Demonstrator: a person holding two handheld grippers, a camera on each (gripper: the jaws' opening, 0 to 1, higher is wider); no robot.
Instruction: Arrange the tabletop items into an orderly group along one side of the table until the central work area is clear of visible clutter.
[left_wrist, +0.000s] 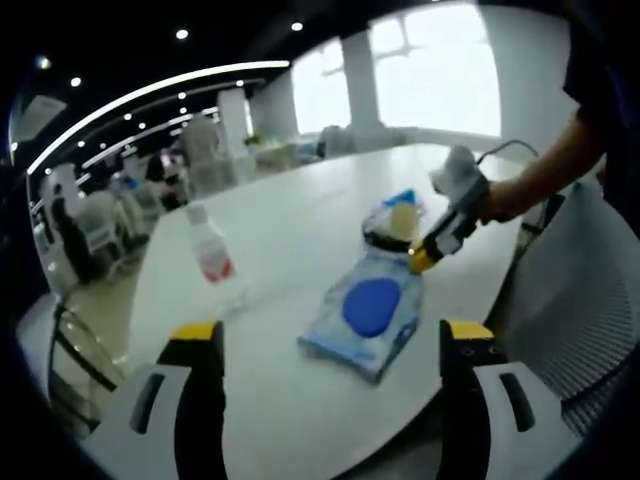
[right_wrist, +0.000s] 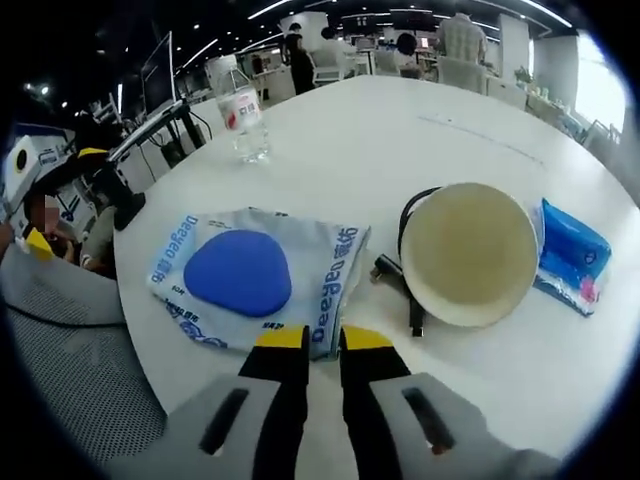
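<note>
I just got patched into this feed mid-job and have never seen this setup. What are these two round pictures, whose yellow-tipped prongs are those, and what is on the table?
There is no robot arm here. A person holds a two-jaw gripper in each hand, and a fisheye camera rides on each one, looking forward along its jaws.

The left gripper view shows the left gripper with its jaws wide apart and nothing between them. Further off, the person's hand holds the right gripper over the items.

The right gripper view looks down from the right gripper, whose jaws are nearly together and hold nothing.

On the white table lie a wipes pack with a blue lid, a paper cup with a black cable beside it, a small blue packet, and an upright water bottle.
</note>
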